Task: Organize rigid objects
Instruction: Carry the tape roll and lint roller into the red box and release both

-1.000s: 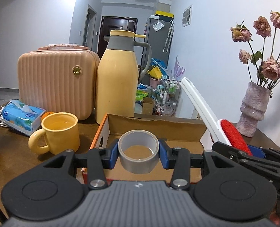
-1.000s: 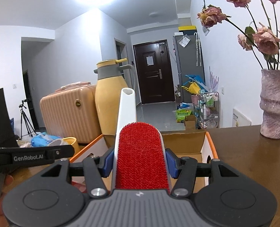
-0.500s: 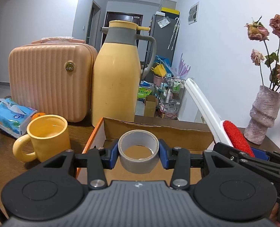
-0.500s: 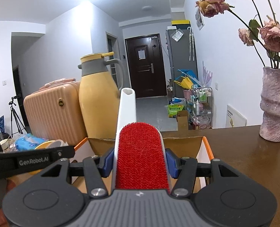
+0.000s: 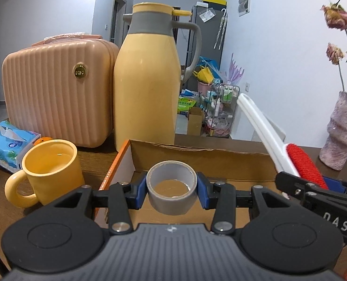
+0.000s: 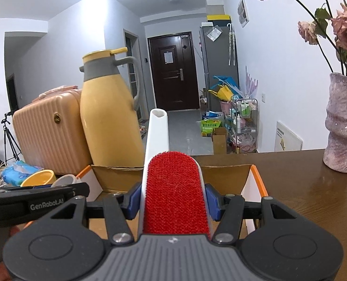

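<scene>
We are pinching a smooth grey tape ring [image 5: 171,186] in our left gripper [image 5: 171,190] and clamping a white lint brush [image 6: 175,194] with bristly red pile in our right gripper [image 6: 173,202], both hanging over the open cardboard box [image 5: 196,155]. A glossy yellow jug [image 5: 147,86] and mug [image 5: 52,171] are standing just beyond.

The open brown cardboard box [image 5: 196,161] has its floor mostly hidden behind the black gripper bodies. The pink textured vase [image 6: 342,121] is cut by the right edge. Labels on the blue tissue pack [image 5: 7,142] are too small to read.
</scene>
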Motion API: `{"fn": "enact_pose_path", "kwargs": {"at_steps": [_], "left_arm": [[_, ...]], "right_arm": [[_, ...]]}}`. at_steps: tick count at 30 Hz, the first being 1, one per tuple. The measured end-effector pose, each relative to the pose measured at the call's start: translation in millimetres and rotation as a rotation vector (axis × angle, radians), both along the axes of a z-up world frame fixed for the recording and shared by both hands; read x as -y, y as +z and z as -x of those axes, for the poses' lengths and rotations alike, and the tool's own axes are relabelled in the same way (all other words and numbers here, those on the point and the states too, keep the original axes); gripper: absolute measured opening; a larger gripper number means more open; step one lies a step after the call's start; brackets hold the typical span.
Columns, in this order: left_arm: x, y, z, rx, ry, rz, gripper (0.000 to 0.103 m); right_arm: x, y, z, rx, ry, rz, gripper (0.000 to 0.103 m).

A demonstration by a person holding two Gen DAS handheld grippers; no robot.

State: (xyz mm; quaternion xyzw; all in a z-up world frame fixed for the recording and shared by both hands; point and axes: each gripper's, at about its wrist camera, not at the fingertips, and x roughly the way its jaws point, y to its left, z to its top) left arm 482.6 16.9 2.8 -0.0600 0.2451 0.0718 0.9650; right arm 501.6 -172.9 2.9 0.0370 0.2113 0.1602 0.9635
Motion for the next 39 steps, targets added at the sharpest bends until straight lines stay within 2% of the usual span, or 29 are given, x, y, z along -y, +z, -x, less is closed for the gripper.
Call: {"fn": "enact_pose_path", "kwargs": {"at_steps": [9, 11, 12, 14, 15, 16, 17, 18, 21, 32, 39], "left_arm": [[-1.7, -10.6, -6.0, -0.043, 0.013, -0.026, 0.046], [-5.1, -10.1, -5.1, -0.035, 0.006, 0.002, 0.059], [-6.9, -9.3, -4.3, -0.027, 0.004, 0.013, 0.062], [-8.2, -7.5, -2.7, -0.015, 0.022, 0.003, 0.082], [-8.7, -6.5, -0.8, -0.001, 0.031, -0.002, 0.085], [-9.2, -5.3, 0.2, 0.009, 0.034, -0.003, 0.091], [-9.9, -4.2, 1.1, 0.014, 0.039, 0.0, 0.102], [-10.6, -3.3, 2.1, 0.019, 0.048, 0.003, 0.103], [-12.5, -0.9, 4.4, 0.034, 0.056, 0.011, 0.103], [-13.6, 3.8, 7.6, 0.038, 0.056, 0.007, 0.103], [-15.5, 18.7, 22.0, 0.057, 0.056, 0.024, 0.103]], "right_arm": [[-3.6, -12.2, -8.7, -0.032, -0.015, 0.026, 0.055], [-4.2, -12.9, -10.5, -0.04, -0.02, 0.034, 0.056], [-4.0, -13.7, -11.7, -0.047, -0.024, 0.034, 0.056], [-1.7, -14.4, -13.2, -0.059, -0.038, 0.03, 0.056], [-0.7, -14.4, -13.2, -0.057, -0.049, 0.029, 0.061], [0.1, -13.9, -13.0, -0.054, -0.057, 0.027, 0.073], [1.0, -13.9, -13.2, -0.055, -0.059, 0.025, 0.08], [1.1, -14.1, -13.2, -0.057, -0.06, 0.024, 0.091], [-0.5, -14.6, -13.2, -0.055, -0.061, 0.044, 0.1], [1.0, -7.4, -7.9, -0.057, -0.08, 0.061, 0.101], [3.2, 5.0, 5.6, -0.045, -0.082, 0.068, 0.101]]}}
